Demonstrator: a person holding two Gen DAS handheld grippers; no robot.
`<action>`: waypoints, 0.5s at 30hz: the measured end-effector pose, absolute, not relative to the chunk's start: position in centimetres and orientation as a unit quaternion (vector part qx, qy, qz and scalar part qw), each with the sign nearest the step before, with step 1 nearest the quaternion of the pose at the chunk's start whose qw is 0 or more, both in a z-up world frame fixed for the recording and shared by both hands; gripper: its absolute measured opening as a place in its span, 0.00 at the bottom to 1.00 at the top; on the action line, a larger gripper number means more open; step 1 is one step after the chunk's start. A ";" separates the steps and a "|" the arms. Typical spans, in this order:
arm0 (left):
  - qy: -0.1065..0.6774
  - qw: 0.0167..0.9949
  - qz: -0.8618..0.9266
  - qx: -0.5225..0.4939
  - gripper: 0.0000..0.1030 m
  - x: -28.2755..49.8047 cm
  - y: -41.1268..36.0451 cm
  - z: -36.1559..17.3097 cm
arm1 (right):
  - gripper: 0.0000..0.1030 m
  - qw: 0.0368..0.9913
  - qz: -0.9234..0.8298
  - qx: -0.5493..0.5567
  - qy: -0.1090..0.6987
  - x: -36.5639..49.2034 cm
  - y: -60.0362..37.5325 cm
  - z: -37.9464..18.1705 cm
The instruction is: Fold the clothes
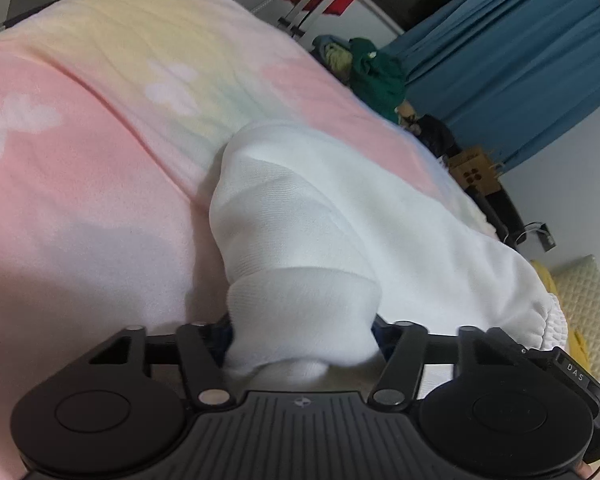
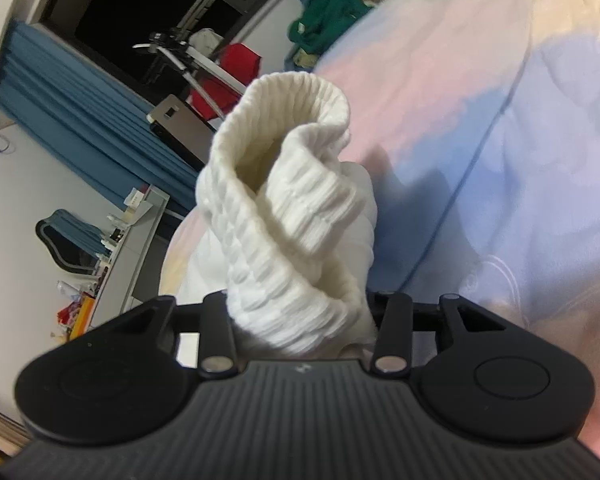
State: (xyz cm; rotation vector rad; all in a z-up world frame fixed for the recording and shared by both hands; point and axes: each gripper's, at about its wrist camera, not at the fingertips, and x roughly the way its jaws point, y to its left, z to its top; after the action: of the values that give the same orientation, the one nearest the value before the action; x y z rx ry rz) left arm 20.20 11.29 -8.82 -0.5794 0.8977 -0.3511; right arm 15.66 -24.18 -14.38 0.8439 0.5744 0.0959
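Sweatshirt [image 1: 340, 216], white, lay on pastel blanket [image 1: 79, 160]; left gripper [image 1: 302, 344] and right gripper [image 2: 300, 320] fingers clamped its fabric; green clothes [image 1: 376, 76] beyond the sweatshirt.

white sweatshirt [image 1: 340, 216]: bunched, draped over the pastel blanket [image 1: 79, 152]. ribbed cuff [image 2: 287, 208] lifted, twisted, opening facing up. other end bunched too.

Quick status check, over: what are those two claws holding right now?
Left gripper shut on white sweatshirt. Right gripper shut on its ribbed cuff. Garment bunched on pastel blanket, not yet folded. Nothing in the way.
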 end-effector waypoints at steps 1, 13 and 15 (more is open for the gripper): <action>0.421 0.847 -0.169 -0.277 0.51 19.9 11.2 -8.6 | 0.42 0.875 0.049 0.399 0.269 15.5 -24.0 -13.9; 0.369 0.844 -0.225 -0.318 0.45 16.5 7.6 -1.2 | 0.41 0.906 0.060 0.393 0.146 10.4 -27.7 -5.5; 0.356 0.848 -0.239 -0.310 0.45 16.4 5.3 0.5 | 0.41 0.907 0.055 0.398 0.123 9.1 -29.6 -4.4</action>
State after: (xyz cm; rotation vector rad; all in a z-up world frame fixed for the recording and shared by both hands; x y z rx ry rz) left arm 16.40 5.35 0.47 -0.6537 0.7511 -0.5032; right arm 9.07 -29.64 -4.42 0.8223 0.2538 0.1143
